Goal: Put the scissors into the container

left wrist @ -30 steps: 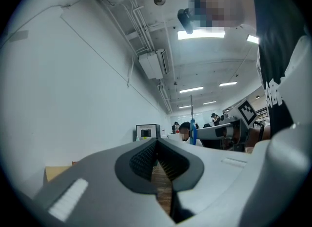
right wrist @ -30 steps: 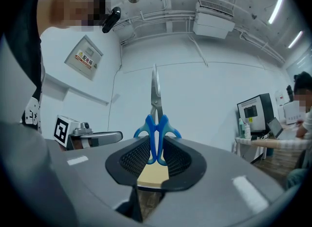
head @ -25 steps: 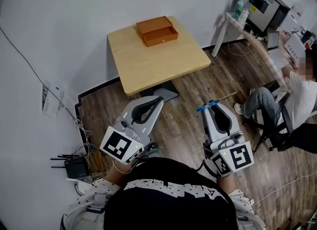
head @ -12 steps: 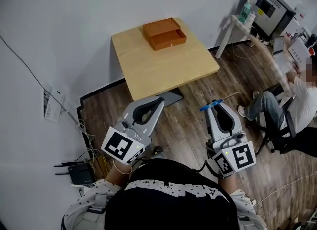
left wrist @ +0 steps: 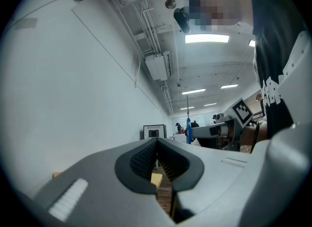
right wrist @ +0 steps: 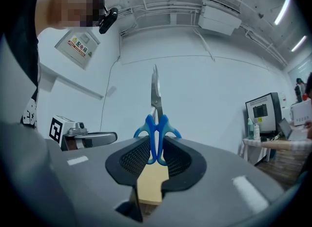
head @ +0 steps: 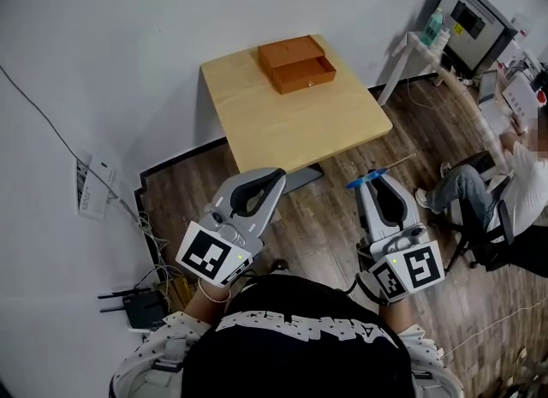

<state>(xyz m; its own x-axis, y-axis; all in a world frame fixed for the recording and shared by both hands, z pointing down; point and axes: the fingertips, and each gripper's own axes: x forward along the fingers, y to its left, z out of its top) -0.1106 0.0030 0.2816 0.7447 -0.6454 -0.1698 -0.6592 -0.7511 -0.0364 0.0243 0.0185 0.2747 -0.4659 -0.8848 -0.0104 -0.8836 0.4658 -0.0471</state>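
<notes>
As the right gripper (right wrist: pixel 156 144) clamps the scissors (right wrist: pixel 155 92), it half-hides their handles (right wrist: pixel 152 133).

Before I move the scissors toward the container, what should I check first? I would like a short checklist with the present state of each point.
1. Grip on the scissors: ok; the right gripper has its jaws closed on the blue handles, blades pointing away.
2. The left gripper free: ok; jaws together, nothing between them.
3. The container open: ok; its drawer seems pulled out.
4. Reach: probably not ok; the container stands at the far side of the table, and both grippers are short of it.
5. The seated person clear of the blades: ok; off to the right.
</notes>
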